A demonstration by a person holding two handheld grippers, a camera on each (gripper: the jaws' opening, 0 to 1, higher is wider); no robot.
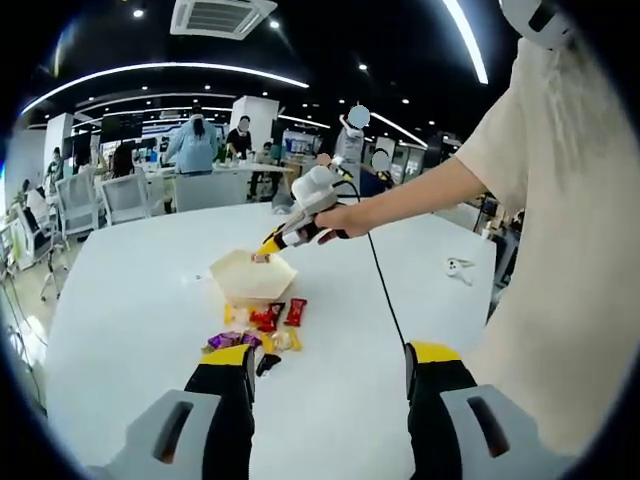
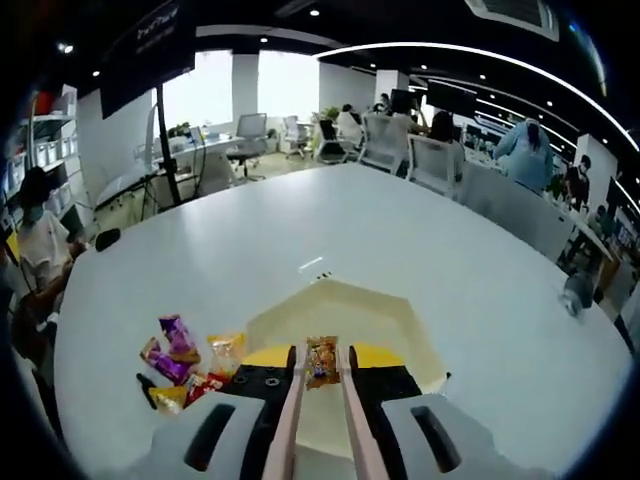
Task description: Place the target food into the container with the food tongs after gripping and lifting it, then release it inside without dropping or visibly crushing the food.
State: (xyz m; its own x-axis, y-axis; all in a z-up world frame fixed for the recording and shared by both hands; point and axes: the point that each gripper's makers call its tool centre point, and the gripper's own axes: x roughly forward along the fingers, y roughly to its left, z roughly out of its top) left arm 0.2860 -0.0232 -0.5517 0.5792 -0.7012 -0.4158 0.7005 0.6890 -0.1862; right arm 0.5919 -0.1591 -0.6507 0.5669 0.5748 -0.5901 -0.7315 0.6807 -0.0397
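Observation:
My right gripper [image 2: 322, 372] is shut on pink food tongs [image 2: 291, 405], which pinch a small orange snack packet [image 2: 321, 360]. The packet hangs over the open cream container [image 2: 390, 315]. In the left gripper view a person's hand holds that right gripper [image 1: 268, 247] with its tip above the container [image 1: 250, 278]. A heap of loose snack packets [image 1: 265, 322] lies on the table just in front of the container, and the same heap [image 2: 185, 362] lies left of my right jaws. My left gripper [image 1: 330, 362] stands open over the table, near the heap, with nothing between its jaws.
The white table [image 1: 130, 320] is wide, with a small white object [image 1: 458, 267] at its right side. A black cable [image 1: 385, 290] runs from the right gripper across the table. Chairs [image 1: 125, 197] and people stand beyond the far edge.

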